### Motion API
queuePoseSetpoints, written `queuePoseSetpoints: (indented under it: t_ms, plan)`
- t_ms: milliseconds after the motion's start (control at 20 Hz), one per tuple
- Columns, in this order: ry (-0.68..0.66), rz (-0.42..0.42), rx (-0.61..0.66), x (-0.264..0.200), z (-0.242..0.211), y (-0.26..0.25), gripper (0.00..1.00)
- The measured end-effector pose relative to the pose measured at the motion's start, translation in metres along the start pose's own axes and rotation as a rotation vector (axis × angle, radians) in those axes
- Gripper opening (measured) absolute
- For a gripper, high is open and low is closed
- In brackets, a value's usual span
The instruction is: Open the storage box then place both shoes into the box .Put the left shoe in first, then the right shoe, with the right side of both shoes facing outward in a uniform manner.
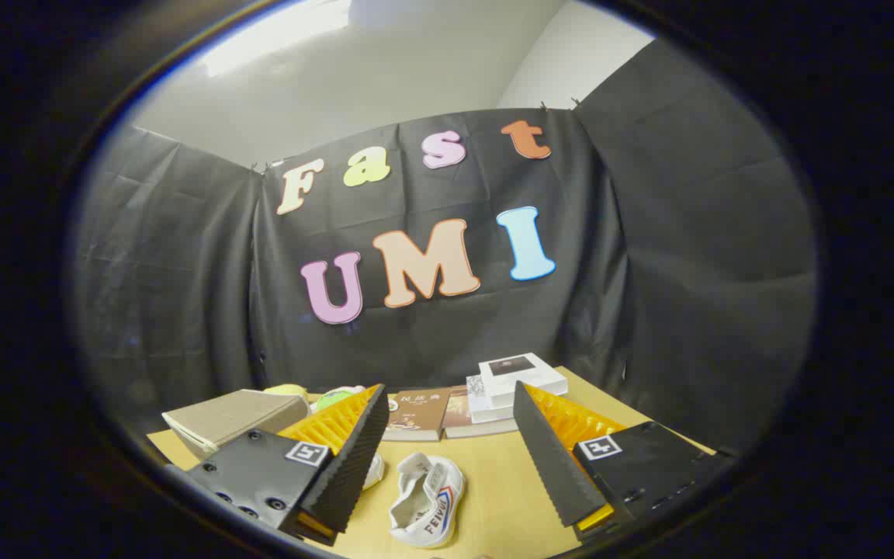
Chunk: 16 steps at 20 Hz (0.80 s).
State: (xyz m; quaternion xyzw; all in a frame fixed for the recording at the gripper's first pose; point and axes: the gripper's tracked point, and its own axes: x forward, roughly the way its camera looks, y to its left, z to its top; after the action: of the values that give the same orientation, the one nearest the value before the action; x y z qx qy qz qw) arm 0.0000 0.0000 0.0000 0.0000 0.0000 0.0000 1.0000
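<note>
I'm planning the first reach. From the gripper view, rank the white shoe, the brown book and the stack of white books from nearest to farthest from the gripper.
The gripper is open, holding nothing.
1. White shoe: on the table between the fingers, nearest.
2. Brown book: lying flat beyond the shoe, just ahead of the fingertips.
3. Stack of white books: at the table's far edge, by the booth wall, farthest.

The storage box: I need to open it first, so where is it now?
In the gripper view the storage box sits closed on the table, beyond the gripper's open left finger, left of the row of books.
</note>
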Motion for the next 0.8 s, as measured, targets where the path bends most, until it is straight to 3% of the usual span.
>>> queuePoseSetpoints:
  t_ms: [800]
  plan:
    - [0.037,0.039,-0.011,-0.004,-0.014,0.031,1.00]
